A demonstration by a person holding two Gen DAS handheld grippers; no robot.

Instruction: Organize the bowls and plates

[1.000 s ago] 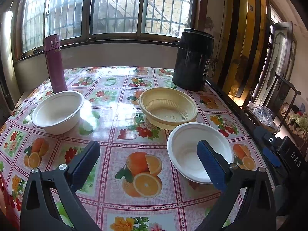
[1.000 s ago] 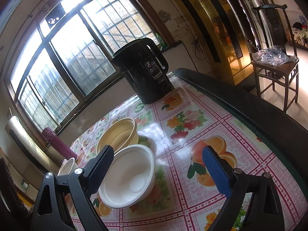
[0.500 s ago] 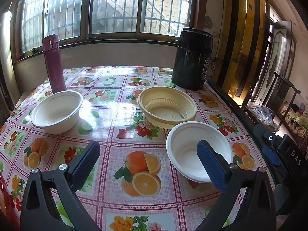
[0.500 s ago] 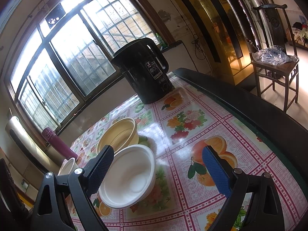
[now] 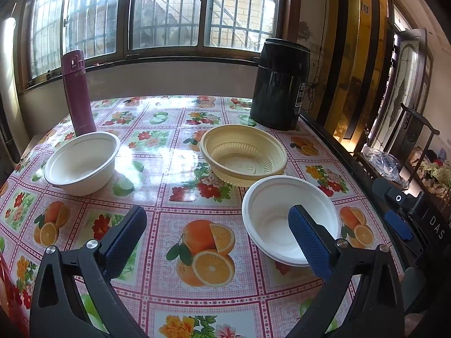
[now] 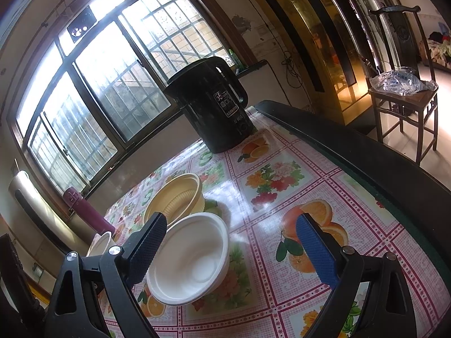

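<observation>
Three bowls stand on a fruit-patterned tablecloth. A white bowl (image 5: 81, 163) sits at the left, a ribbed yellow bowl (image 5: 243, 155) in the middle, and a second white bowl (image 5: 276, 214) nearer on the right, touching the yellow one. My left gripper (image 5: 217, 242) hangs open above the cloth, its right finger in front of the near white bowl. In the right wrist view the near white bowl (image 6: 194, 256) lies by the left finger of my open right gripper (image 6: 234, 248), with the yellow bowl (image 6: 174, 200) behind it. Both grippers hold nothing.
A black electric kettle (image 5: 279, 84) stands at the back right and a maroon flask (image 5: 79, 93) at the back left, by the window. The table's dark right edge (image 6: 366, 146) runs beside a wooden chair (image 6: 406, 95) carrying a plastic bag.
The left wrist view has drifted very slightly, so the bowls sit a touch further left. The right gripper and the bowls have not visibly moved.
</observation>
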